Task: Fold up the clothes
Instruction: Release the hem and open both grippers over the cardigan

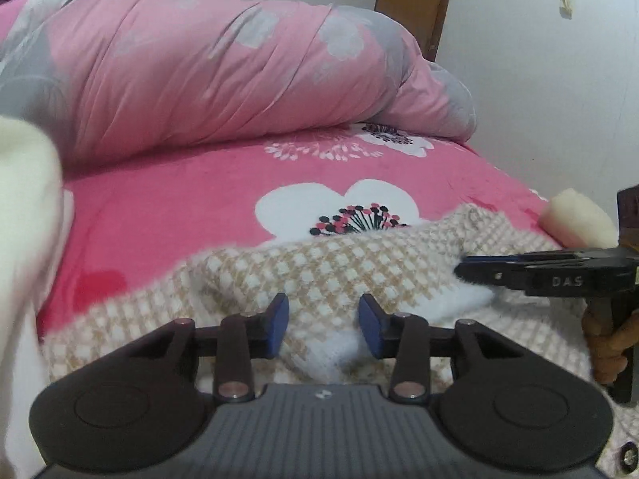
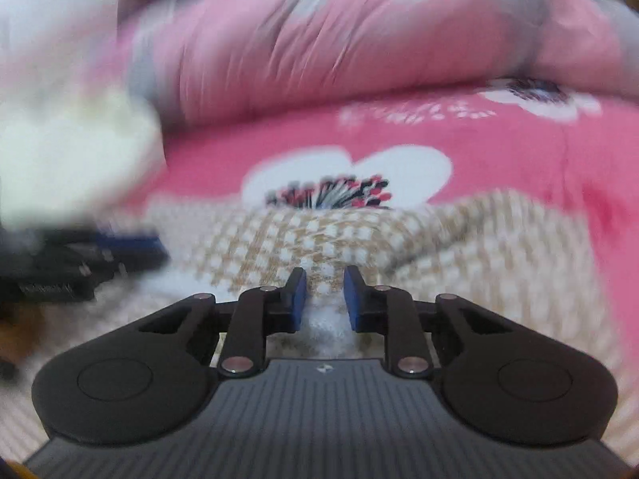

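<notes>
A beige-and-white checked knit garment (image 1: 319, 267) lies rumpled on the pink floral bedsheet (image 1: 179, 207). My left gripper (image 1: 323, 319) hovers just over it, its blue pads (image 1: 279, 319) apart, with only cloth seen below them. My right gripper (image 1: 463, 269) comes in from the right, low on the garment's far fold. In the right wrist view, which is blurred, the right gripper (image 2: 324, 299) has its pads close together with a fluffy white fold of the garment (image 2: 439, 231) pinched between them. The left gripper (image 2: 151, 247) shows at the left edge.
A rolled pink-and-grey quilt (image 1: 219, 68) fills the back of the bed. A white wall (image 1: 559, 99) and a wooden door frame (image 1: 415, 4) stand behind right. A cream sleeve (image 1: 24, 199) hangs at the left, and a hand (image 1: 603, 343) grips the right gripper's handle.
</notes>
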A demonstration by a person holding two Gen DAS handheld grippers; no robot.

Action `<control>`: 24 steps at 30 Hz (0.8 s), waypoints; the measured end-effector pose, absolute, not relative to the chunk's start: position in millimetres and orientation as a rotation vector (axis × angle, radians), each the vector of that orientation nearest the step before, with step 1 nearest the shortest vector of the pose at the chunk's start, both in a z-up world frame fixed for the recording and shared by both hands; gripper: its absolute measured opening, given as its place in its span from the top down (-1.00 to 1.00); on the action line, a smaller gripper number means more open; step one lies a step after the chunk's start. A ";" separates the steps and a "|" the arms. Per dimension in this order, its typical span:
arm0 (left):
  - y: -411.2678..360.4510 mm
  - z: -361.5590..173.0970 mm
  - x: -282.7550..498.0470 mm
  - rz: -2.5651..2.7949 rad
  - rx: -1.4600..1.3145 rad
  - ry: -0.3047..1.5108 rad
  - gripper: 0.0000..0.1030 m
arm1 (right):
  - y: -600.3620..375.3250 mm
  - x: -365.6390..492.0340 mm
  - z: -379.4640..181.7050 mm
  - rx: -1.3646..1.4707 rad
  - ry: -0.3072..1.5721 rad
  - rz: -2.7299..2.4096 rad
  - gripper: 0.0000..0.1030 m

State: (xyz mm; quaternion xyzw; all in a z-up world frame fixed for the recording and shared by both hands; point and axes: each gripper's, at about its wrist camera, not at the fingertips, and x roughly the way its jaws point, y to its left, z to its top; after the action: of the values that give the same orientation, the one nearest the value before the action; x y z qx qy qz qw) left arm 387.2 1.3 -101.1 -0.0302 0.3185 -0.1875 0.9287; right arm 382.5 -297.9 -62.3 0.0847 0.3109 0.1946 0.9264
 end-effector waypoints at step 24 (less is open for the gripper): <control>-22.4 -87.5 388.0 -0.344 0.102 0.545 -0.05 | -288.5 398.9 -73.0 0.088 0.573 0.290 0.62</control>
State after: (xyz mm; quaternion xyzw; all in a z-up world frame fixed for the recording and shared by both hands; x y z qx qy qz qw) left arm 388.0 -22.4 -87.5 0.0500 0.2676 -0.1690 0.9473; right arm 398.9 -288.5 -73.0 0.0431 0.2813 0.1425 0.9480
